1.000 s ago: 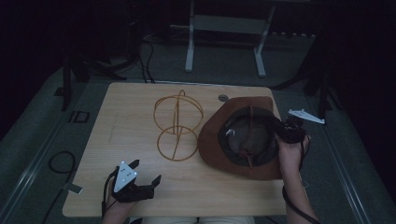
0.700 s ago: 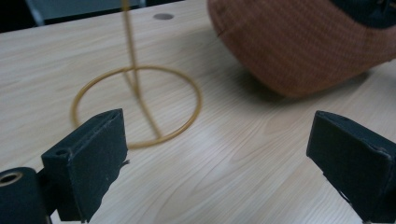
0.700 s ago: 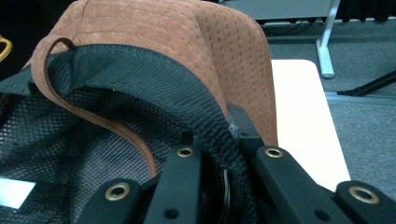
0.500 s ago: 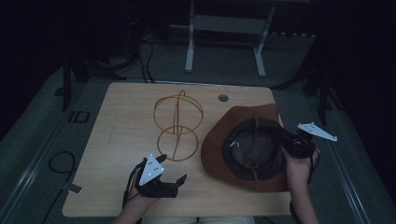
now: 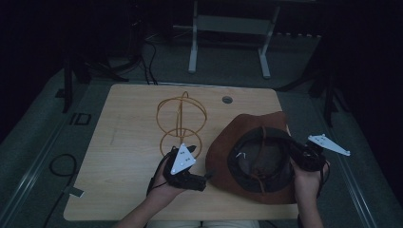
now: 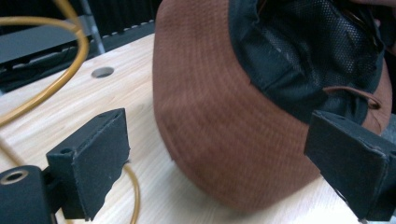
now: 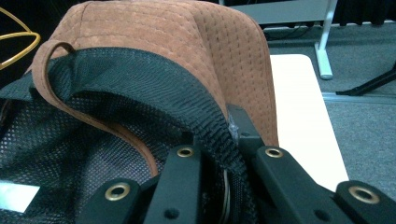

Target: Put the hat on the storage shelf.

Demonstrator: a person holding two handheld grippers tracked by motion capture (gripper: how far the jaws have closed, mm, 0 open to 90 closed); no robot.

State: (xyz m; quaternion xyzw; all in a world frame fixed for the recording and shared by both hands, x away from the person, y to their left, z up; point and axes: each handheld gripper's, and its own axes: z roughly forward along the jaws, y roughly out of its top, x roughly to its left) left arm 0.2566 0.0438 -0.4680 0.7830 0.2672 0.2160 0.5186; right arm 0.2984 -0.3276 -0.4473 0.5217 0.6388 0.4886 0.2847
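The table is a light wood top with rounded corners and a small round cable hole near the far edge. Two things sit right on it: a gold wire stand made of hoops, about mid-table, and a brown hat lying upside down on the right side, dark mesh lining facing up. The hat's brim hangs a bit past the right edge. Stand and hat are close but apart.

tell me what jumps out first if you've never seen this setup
A brown hat lies upside down at the table's right, black mesh lining showing, its edge pinched by the right hand-held gripper. Beside it stands a golden wire stand, and the left hand-held gripper points open at the brim.
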